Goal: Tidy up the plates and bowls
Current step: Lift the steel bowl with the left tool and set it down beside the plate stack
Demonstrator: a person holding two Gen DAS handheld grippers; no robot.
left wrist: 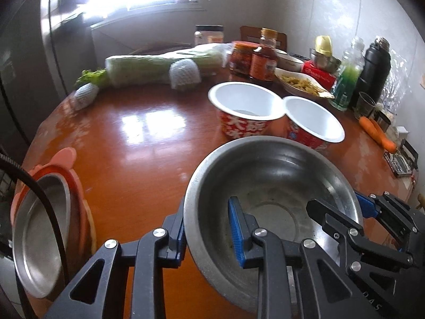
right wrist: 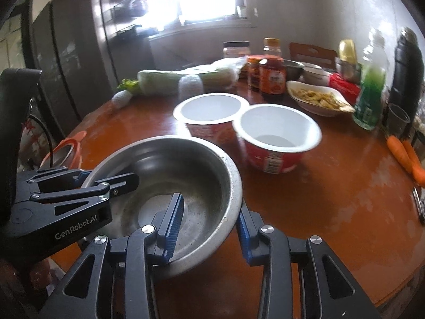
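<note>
Polished red-brown wood of the table (left wrist: 127,138) is seen beneath a steel bowl (left wrist: 268,186). Its rim is clamped on one side by the left tongs (left wrist: 208,235) and on the opposite side by the right tongs (right wrist: 209,226), one pad inside, one outside. Stiff, light and slippery, it is best held by the rim. Two paper bowls (left wrist: 245,101) stand beyond the tongs.

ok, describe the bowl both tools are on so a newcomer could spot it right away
On the round brown table, look at the near edge, in front of two red paper cups. The steel bowl there is wide, empty and dull grey, and it alone is pinched at its rim by the left tool and the right tool.
</note>
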